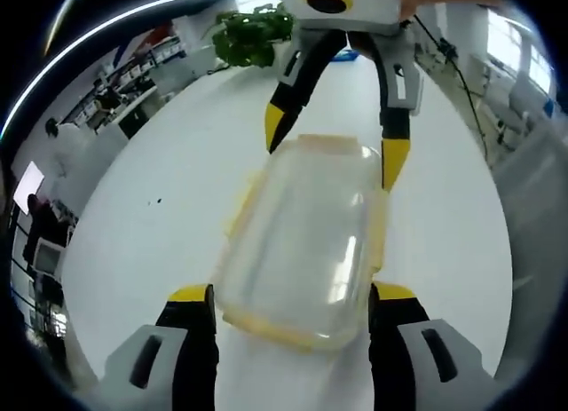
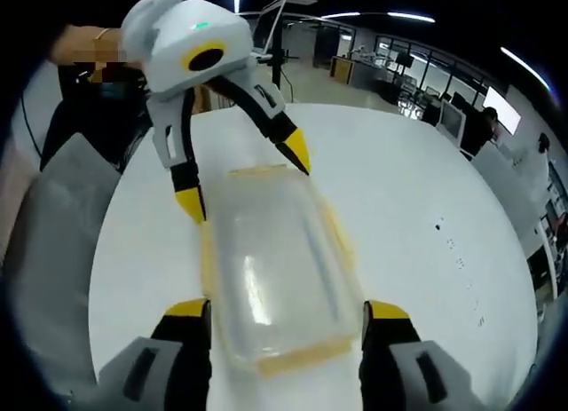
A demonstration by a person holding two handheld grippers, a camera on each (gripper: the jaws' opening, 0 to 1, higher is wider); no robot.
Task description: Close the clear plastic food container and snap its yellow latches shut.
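Observation:
A clear plastic food container (image 1: 302, 242) lies on the white table (image 1: 160, 233) with its lid on. Yellow latches (image 1: 380, 242) run along its edges, and I cannot tell whether they are snapped down. My left gripper (image 1: 292, 294) is open, its yellow-tipped jaws straddling the container's near end. From the far end my right gripper (image 1: 335, 145) reaches in, open, with its tips just beside the container's corners. In the right gripper view the container (image 2: 275, 269) lies between my right gripper's (image 2: 286, 309) spread jaws. The left gripper (image 2: 244, 178) stands open at the far end there, by a yellow latch (image 2: 297, 358).
A green plant (image 1: 253, 34) stands at the far side of the table. A person's hand (image 2: 89, 47) holds the left gripper, with grey clothing (image 2: 53, 233) beside the table edge. Desks and monitors (image 2: 444, 118) fill the room behind.

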